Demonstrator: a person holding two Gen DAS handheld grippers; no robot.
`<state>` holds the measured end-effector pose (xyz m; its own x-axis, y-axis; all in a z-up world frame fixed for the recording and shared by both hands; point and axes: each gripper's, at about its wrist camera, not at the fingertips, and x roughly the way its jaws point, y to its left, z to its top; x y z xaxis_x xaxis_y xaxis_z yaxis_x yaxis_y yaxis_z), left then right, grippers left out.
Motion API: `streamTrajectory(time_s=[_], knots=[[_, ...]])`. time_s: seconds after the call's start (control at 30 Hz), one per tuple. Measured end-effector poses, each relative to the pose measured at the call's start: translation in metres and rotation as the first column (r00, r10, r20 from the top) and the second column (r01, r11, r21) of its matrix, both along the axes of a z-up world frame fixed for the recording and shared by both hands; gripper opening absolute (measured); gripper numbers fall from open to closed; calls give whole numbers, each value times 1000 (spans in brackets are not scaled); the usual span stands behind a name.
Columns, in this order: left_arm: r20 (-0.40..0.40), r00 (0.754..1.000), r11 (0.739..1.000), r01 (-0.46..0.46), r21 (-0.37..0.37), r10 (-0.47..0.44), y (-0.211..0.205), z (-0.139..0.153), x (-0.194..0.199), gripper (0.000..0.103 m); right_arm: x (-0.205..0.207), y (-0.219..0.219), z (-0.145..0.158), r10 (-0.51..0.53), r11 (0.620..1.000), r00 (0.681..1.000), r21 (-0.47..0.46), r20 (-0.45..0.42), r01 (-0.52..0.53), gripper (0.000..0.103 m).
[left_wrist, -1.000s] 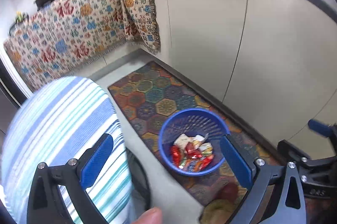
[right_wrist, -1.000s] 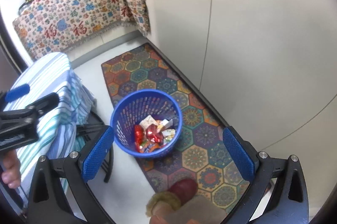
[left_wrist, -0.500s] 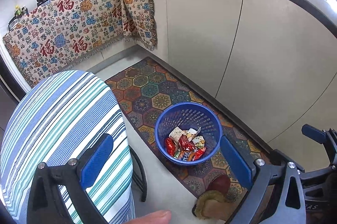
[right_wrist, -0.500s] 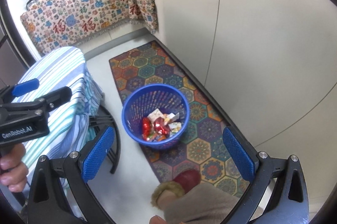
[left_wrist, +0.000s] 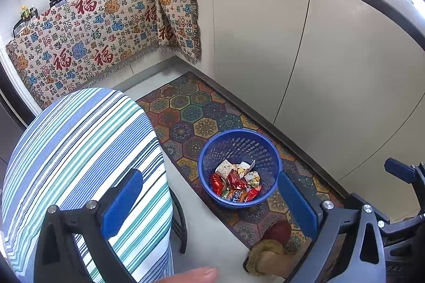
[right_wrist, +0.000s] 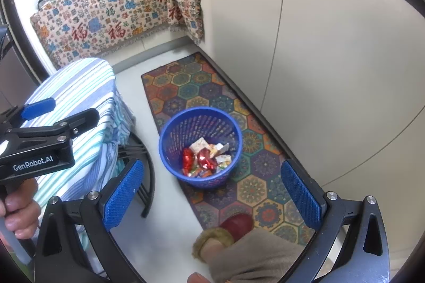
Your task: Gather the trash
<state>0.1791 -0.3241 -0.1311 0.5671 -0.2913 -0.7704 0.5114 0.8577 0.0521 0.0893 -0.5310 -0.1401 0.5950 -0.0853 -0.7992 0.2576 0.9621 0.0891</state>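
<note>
Left gripper (right_wrist: 39, 107) reads "GenRobot.AI", jaws spread, nothing held | right gripper (right_wrist: 212, 192) spread wide too, nothing held | blue basket (right_wrist: 170, 147) sits on the patterned mat (right_wrist: 252, 190), just beyond both claws, wrappers (right_wrist: 205, 156) piled inside | left of basket, the striped table (right_wrist: 79, 86) | far behind basket, cloth (right_wrist: 106, 17) printed with 福

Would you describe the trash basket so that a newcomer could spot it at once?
Find the hexagon-patterned rug along the pale cabinets. On it, beside the striped table, stands the blue basket: round, perforated, holding crumpled wrappers, the only blue container on the floor.
</note>
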Motion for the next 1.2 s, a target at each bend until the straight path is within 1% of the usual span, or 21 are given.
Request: streamTrajectory(time_s=[0.33, 1.2], knots=[[-16, 1000, 1000, -3, 3, 3, 1, -1, 2, 103, -1, 0, 0, -1, 1000, 1000, -1, -8, 1, 103], [-17, 1000, 1000, -3, 11, 3, 0, 0, 1, 103, -3, -2, 4, -3, 1000, 1000, -3, -2, 3, 103]])
